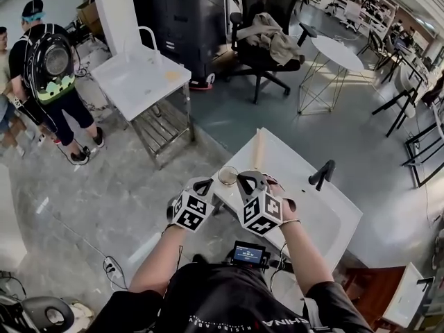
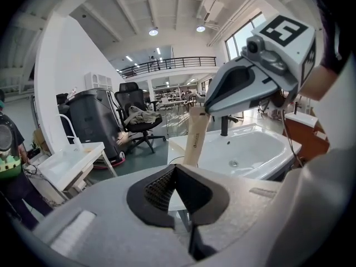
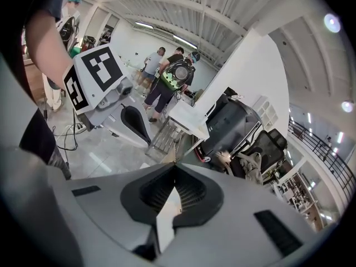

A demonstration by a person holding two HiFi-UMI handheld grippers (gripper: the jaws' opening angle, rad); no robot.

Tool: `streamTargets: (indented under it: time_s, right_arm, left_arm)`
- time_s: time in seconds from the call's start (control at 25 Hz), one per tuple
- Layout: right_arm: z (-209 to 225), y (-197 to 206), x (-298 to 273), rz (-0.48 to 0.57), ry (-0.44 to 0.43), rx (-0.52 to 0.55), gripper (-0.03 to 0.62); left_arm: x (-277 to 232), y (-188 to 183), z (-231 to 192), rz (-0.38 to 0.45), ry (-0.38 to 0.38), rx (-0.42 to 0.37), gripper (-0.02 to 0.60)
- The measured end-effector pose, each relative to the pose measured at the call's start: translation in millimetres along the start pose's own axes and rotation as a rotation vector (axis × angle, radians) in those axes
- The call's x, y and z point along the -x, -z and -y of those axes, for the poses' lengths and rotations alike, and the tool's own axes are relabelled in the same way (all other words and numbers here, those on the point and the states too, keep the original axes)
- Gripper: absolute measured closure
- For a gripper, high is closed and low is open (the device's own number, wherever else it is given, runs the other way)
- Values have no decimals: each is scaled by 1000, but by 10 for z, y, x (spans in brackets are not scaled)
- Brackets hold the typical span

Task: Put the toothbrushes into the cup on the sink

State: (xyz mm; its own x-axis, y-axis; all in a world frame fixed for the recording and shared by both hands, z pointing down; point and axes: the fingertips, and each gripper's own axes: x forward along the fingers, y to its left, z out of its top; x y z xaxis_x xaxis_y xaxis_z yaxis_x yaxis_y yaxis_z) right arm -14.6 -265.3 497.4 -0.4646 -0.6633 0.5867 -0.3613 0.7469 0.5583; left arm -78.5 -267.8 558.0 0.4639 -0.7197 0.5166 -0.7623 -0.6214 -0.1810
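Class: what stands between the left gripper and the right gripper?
The cup, on a corner of the sink, stands between the left gripper and the right gripper; the head view shows this.

A clear glass cup (image 1: 227, 175) stands on the white ceramic sink's (image 1: 326, 214) left corner, a black tap (image 1: 321, 174) on its far rim, and a tan boxed toothbrush (image 1: 258, 151) above the sink.

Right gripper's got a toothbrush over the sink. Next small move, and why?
Probably shift the right gripper left to bring the toothbrush over the cup: its jaws are shut on the toothbrush, and the cup stands open just beside it on the sink corner.
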Motion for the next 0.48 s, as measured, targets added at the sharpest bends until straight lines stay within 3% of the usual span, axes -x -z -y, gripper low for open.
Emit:
streamTargets:
  time_s: [0.48]
  right_arm:
    - [-90, 39, -207, 6, -60, -5, 582]
  left_arm:
    - [-44, 47, -54, -22, -12, 4, 577]
